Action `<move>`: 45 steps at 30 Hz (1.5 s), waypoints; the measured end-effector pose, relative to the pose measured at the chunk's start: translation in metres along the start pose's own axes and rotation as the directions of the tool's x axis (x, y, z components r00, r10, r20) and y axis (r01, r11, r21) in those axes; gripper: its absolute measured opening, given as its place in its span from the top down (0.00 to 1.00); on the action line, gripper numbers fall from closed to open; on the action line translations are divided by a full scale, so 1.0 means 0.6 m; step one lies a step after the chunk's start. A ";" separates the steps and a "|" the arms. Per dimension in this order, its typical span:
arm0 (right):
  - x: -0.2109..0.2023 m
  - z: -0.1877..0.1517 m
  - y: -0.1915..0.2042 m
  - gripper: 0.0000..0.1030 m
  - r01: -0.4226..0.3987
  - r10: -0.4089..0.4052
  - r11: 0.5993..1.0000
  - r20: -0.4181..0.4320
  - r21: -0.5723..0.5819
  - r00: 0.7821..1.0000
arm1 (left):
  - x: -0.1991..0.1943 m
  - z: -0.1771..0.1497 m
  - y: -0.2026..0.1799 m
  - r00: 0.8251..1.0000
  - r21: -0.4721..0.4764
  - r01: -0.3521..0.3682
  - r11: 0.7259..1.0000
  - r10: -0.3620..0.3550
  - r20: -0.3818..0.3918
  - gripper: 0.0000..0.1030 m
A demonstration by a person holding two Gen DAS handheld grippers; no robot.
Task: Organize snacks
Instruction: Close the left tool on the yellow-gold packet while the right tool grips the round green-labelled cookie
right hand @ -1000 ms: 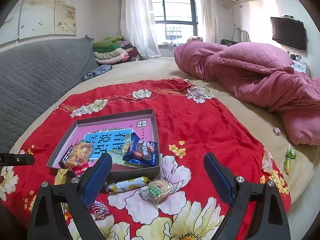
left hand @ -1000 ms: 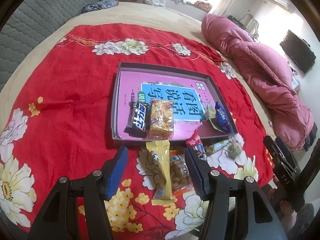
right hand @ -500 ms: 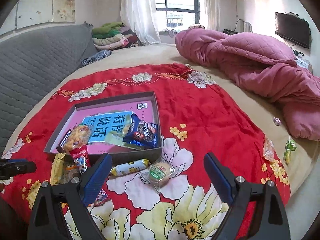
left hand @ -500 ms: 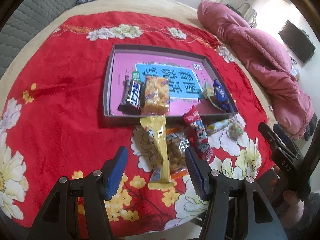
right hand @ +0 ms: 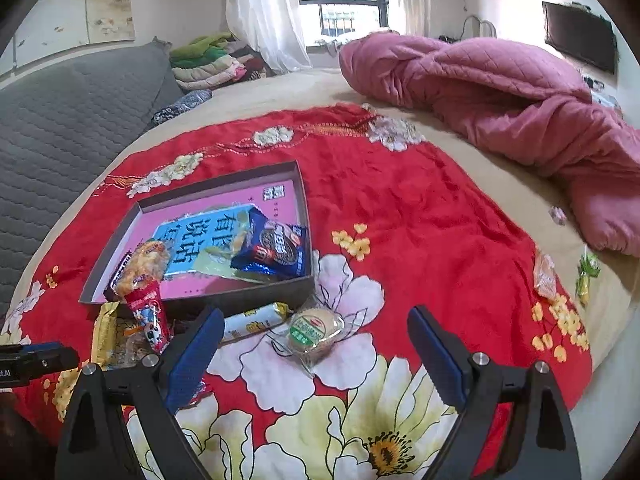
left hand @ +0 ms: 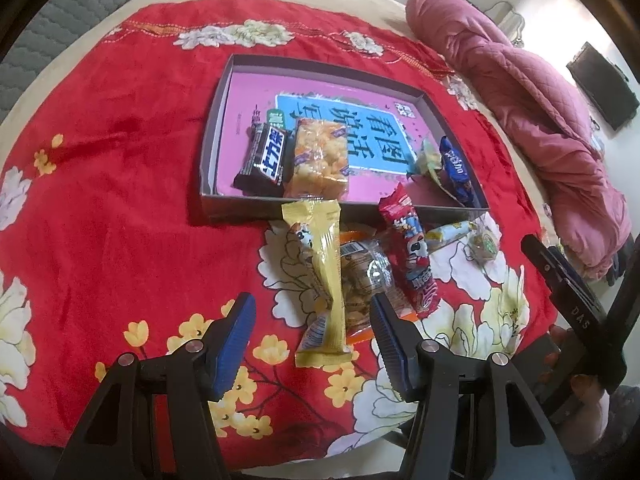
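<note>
A shallow grey tray (left hand: pixel 208 148) on the red flowered blanket holds a black chocolate bar (left hand: pixel 266 156), an orange puffed snack (left hand: pixel 320 158) and a blue cookie packet (right hand: pixel 276 248). In front of it lie a yellow packet (left hand: pixel 324 276), a clear nut packet (left hand: pixel 360 276), a red packet (left hand: pixel 412 256), a small bar (right hand: pixel 252 320) and a round cake (right hand: pixel 316 330). My left gripper (left hand: pixel 312 320) hovers open over the yellow packet's near end. Wide open, my right gripper (right hand: pixel 316 332) hangs above the round cake. Neither touches anything.
A pink quilt (right hand: pixel 500 92) is heaped at the back right of the bed. A grey padded headboard (right hand: pixel 60 128) runs along the left. Two small wrapped snacks (right hand: pixel 545 276) lie by the right bed edge. The near bed edge is just under both grippers.
Both grippers have sunk and tipped downward toward the loose snacks in front of the tray. The jaws keep the same width. No snack has moved.
</note>
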State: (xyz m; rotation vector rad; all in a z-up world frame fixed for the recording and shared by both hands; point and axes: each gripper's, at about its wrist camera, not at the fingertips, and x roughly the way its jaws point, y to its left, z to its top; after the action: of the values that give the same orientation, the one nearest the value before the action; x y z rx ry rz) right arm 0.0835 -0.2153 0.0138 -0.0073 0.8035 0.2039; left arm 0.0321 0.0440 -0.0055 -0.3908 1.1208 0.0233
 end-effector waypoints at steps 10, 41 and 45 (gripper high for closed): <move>0.057 -0.011 -0.013 0.10 0.032 -0.028 0.999 -0.103 0.037 0.994 | 0.026 -0.002 0.000 1.000 -0.005 -0.006 1.000 0.006 -0.028 0.41; 0.116 -0.019 0.010 0.50 -0.011 0.006 0.999 -0.159 -0.033 0.987 | 0.072 0.008 0.013 0.999 -0.046 -0.018 0.999 0.016 -0.030 0.41; 0.116 -0.020 0.009 0.52 -0.029 0.024 0.999 -0.164 -0.026 0.986 | 0.079 0.010 0.010 1.000 -0.042 -0.013 0.999 0.012 -0.027 0.41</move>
State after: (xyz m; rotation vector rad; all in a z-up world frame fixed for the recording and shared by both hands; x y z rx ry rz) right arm 0.1212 -0.1985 -0.0441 -0.0403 0.9652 0.2420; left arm 0.0570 0.0432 -0.0467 -0.4226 1.1503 0.0526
